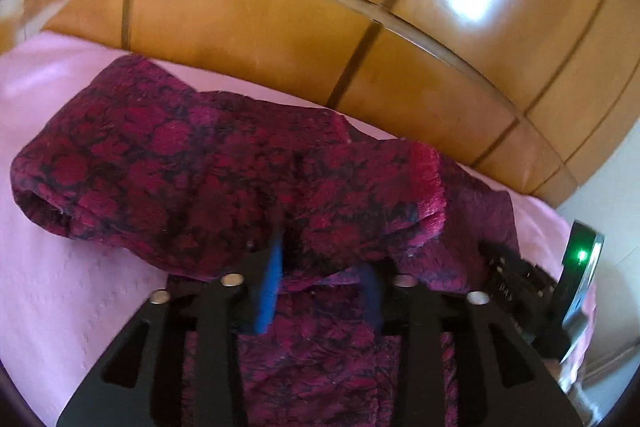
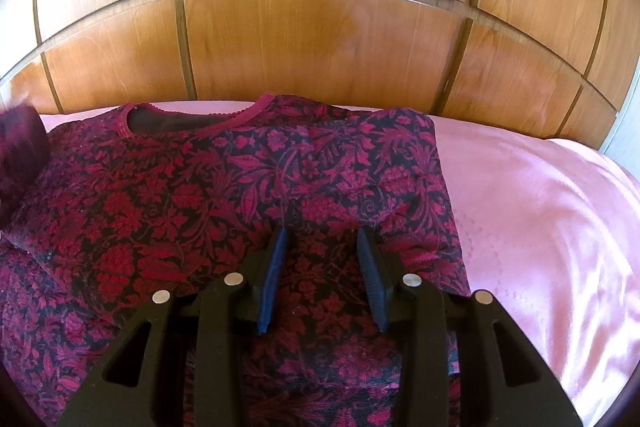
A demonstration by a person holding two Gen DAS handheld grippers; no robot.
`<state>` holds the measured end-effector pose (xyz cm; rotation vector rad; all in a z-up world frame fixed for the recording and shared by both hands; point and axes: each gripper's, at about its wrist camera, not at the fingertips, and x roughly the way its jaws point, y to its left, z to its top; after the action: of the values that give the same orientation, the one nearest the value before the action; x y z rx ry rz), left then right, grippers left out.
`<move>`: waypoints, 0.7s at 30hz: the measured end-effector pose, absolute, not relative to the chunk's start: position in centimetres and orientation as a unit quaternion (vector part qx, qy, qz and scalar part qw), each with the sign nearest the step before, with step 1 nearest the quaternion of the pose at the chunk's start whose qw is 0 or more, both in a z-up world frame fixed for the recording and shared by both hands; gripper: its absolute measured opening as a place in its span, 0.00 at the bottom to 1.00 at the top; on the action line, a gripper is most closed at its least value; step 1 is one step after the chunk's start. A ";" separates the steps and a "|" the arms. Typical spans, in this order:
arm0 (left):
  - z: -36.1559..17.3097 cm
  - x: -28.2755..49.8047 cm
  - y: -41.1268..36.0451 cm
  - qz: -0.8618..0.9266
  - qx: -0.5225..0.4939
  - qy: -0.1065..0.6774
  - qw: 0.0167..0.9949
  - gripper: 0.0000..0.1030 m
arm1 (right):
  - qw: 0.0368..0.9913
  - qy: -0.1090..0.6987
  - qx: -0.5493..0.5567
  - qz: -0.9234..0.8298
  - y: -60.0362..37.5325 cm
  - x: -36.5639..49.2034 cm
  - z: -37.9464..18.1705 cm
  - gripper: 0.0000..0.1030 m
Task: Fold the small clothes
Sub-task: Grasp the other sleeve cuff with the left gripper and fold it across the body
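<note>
Right hand-held gripper (image 2: 322, 231) over top's (image 2: 200, 195) edge

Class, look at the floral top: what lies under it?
Under the red floral top lies a pink bedsheet, showing beside it below the wooden headboard. Anything beneath the garment's middle is covered.

Both wrist views sit close above the garment (image 2: 280, 179), facing the headboard (image 2: 320, 39).
</note>
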<state>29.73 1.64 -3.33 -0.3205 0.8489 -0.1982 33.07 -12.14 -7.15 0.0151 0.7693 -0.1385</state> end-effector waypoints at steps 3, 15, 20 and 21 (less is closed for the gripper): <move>-2.2 28.5 1.4 -0.106 -0.155 0.399 0.897 0.63 | 0.924 0.376 0.008 -0.068 -12.1 33.2 -7.1 0.36; -3.5 21.1 2.6 -0.109 -0.146 0.377 0.908 0.71 | 0.931 0.358 0.070 0.017 -10.3 32.2 -2.1 0.52; -5.6 20.3 3.4 -0.092 -0.173 0.395 0.898 0.71 | 0.895 0.393 0.132 0.162 -4.1 33.3 -0.9 0.49; -5.8 20.1 3.7 -0.089 -0.179 0.396 0.896 0.71 | 0.879 0.416 0.145 0.184 -2.4 34.0 -1.4 0.45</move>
<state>20.13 3.75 -5.80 -0.3710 0.8214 -0.1837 34.00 -2.44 -1.42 0.3027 0.8663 0.3833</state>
